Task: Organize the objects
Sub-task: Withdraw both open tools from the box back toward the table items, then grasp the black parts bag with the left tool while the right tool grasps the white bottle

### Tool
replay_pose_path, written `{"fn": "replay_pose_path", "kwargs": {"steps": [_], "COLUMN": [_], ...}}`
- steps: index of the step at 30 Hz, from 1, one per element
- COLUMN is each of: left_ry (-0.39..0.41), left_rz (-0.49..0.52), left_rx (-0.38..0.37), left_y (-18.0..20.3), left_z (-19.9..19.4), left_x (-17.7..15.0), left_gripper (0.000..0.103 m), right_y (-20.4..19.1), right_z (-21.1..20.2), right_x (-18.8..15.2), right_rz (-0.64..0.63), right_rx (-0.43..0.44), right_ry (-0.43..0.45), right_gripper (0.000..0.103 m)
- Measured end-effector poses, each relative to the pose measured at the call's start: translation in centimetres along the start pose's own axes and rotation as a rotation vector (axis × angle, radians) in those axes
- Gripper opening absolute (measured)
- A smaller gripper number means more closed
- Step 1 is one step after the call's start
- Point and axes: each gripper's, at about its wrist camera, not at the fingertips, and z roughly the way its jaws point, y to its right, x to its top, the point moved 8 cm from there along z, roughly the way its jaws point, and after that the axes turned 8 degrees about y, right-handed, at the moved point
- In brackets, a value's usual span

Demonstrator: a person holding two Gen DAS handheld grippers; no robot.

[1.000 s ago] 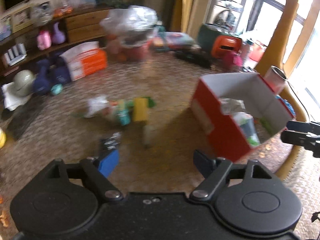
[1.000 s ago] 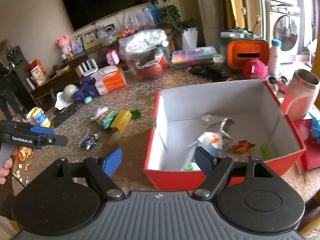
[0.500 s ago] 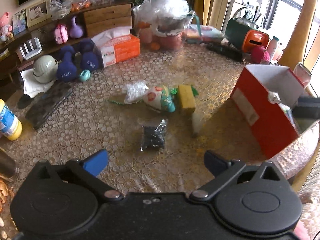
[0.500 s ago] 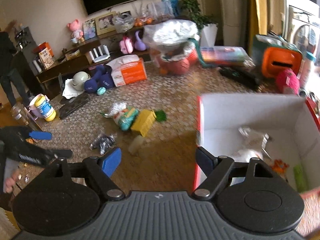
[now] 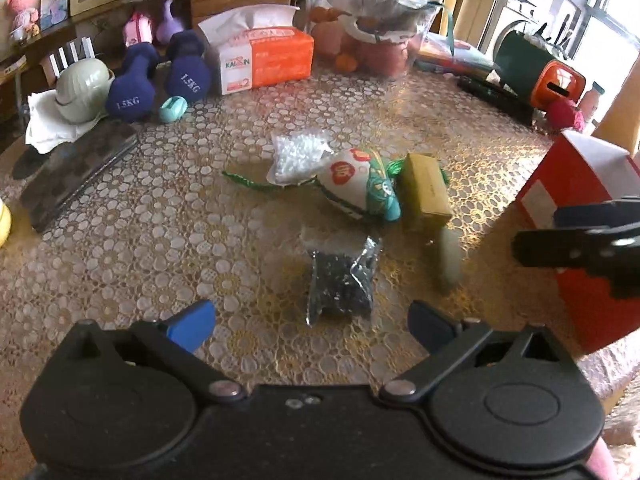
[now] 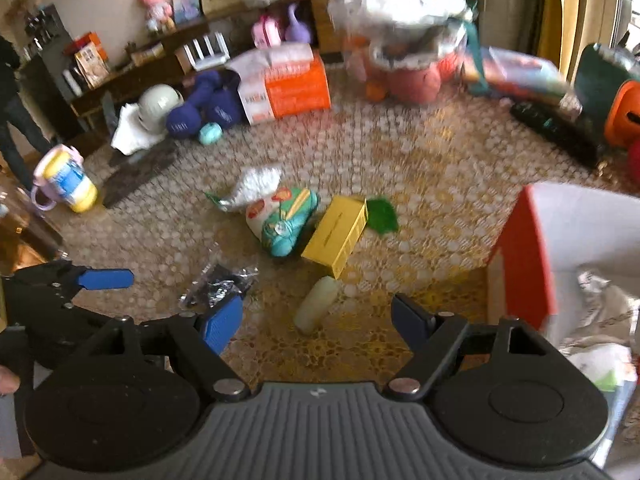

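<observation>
**Both grippers empty, lined up on the loose items beside the red box**

The small bag of dark beads (image 5: 340,280) lies flat on the lace-patterned table (image 5: 160,240), straight ahead of the left gripper (image 5: 310,322). Its jaws stand wide apart and hold nothing. The right gripper (image 6: 316,320) is also wide open and empty, and it points at the pale tube (image 6: 316,308), which lies just in front of its fingers. In my judgement the step in hand is the approach to a next pick: some things already lie inside the red box (image 6: 524,256), and the loose ones wait outside.

Behind the bag lie the white bead bag (image 5: 298,152), the white-and-teal pouch (image 5: 360,184) and the yellow box (image 5: 426,190), close together, the pouch touching the yellow box. The next move calls for a low, flat closing on the thin bag, because the plastic is limp and may slip.

Around the bag the table is free on the left side. On the right the red box wall stands near, and the two grippers are close to each other, so they could collide there. The table edge is just beside the red box.
</observation>
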Motion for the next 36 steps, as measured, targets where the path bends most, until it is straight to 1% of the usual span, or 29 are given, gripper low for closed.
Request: {"fn": "replay_pose_path", "kwargs": {"steps": [3, 5, 12, 14, 17, 19, 21, 22, 23, 25, 27, 28, 31, 33, 36], "left_ry": [-0.006, -0.002, 0.007, 0.007, 0.008, 0.008, 0.001, 0.002, 0.007, 0.013, 0.022, 0.024, 0.032, 0.04, 0.037], "left_rz": [0.023, 0.026, 0.05, 0.064, 0.063, 0.06, 0.058, 0.06, 0.067, 0.076, 0.082, 0.083, 0.082, 0.077, 0.061], "left_rx": [0.01, 0.0, 0.005, 0.003, -0.003, -0.007, -0.013, -0.018, -0.017, -0.014, -0.004, -0.005, -0.001, -0.01, -0.013], "left_y": [0.2, 0.3, 0.7, 1.0, 1.0, 1.0, 1.0, 1.0, 1.1, 1.2, 1.2, 1.2, 1.2, 1.2, 1.1], "left_z": [1.0, 1.5, 3.0, 3.4, 3.8, 4.0, 4.3, 4.4, 4.4, 4.4, 4.3, 4.3, 4.1, 4.0, 3.8], "left_x": [-0.1, 0.0, 0.3, 0.2, 0.2, 0.2, 0.1, 0.1, 0.1, 0.1, 0.2, 0.2, 0.4, 0.5, 0.6], "left_gripper": [0.102, 0.102, 0.102, 0.1, 0.096, 0.091, 0.083, 0.083, 0.081, 0.077, 0.069, 0.068, 0.057, 0.039, 0.038], "right_y": [0.1, 0.3, 0.7, 0.6, 0.5, 0.5, 0.4, 0.3, 0.2, 0.1, 0.0, 0.0, 0.1, 0.1, 0.1], "right_z": [2.0, 3.2, 6.4, 7.0, 7.6, 7.9, 8.0, 8.0, 8.0, 8.0, 7.9, 7.9, 7.8, 7.6, 7.2], "right_x": [-0.4, -0.5, -0.9, -1.1, -1.7, -1.9, -2.0, -2.0, -2.0, -2.0, -2.0, -2.1, -2.2, -2.3, -2.2], "right_rz": [0.019, 0.041, 0.1, 0.102, 0.096, 0.084, 0.071, 0.068, 0.068, 0.069, 0.064, 0.062, 0.056, 0.068, 0.077], "right_rx": [-0.028, -0.042, -0.063, -0.072, -0.072, -0.079, -0.081, -0.078, -0.072, -0.066, -0.066, -0.065, -0.072, -0.057, -0.047], "right_ry": [-0.023, -0.038, -0.083, -0.094, -0.108, -0.112, -0.107, -0.104, -0.101, -0.097, -0.094, -0.094, -0.09, -0.086, -0.079], "right_gripper": [0.081, 0.081, 0.08, 0.074, 0.068, 0.064, 0.062, 0.059, 0.054, 0.05, 0.046, 0.043, 0.037, 0.032, 0.023]}}
